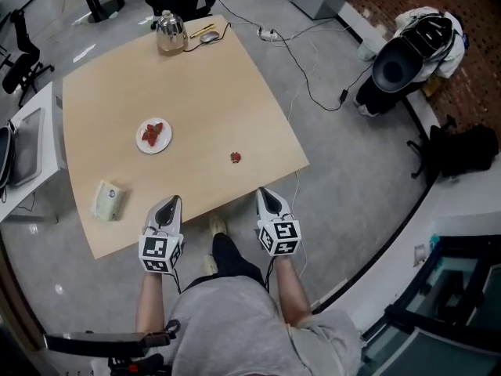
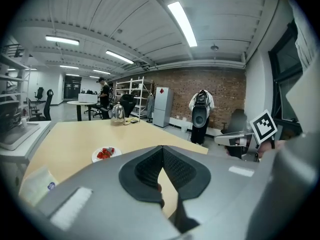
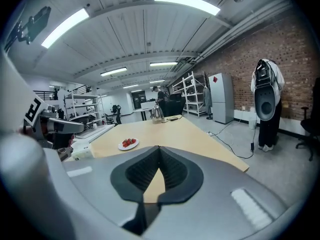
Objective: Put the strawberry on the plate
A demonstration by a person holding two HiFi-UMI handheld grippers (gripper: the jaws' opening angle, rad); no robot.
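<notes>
A single red strawberry (image 1: 235, 157) lies on the light wooden table (image 1: 196, 84), right of centre and near the front edge. To its left stands a small white plate (image 1: 142, 146) with cut strawberries on it, also seen as the plate (image 2: 95, 157) and the plate (image 3: 121, 147). My left gripper (image 1: 171, 200) hovers over the table's front edge, nearer than the plate. My right gripper (image 1: 264, 192) sits at the front edge, just right of the loose strawberry. The tips of the left gripper (image 2: 162, 147) and of the right gripper (image 3: 159, 147) meet, shut and with nothing held.
A glass kettle (image 1: 170, 34) and a spoon (image 1: 208, 36) stand at the table's far edge. A pale carton (image 1: 107, 200) lies at the front left. A side desk with a laptop (image 1: 23, 143) adjoins the left side. Cables (image 1: 313, 92) run over the floor at right.
</notes>
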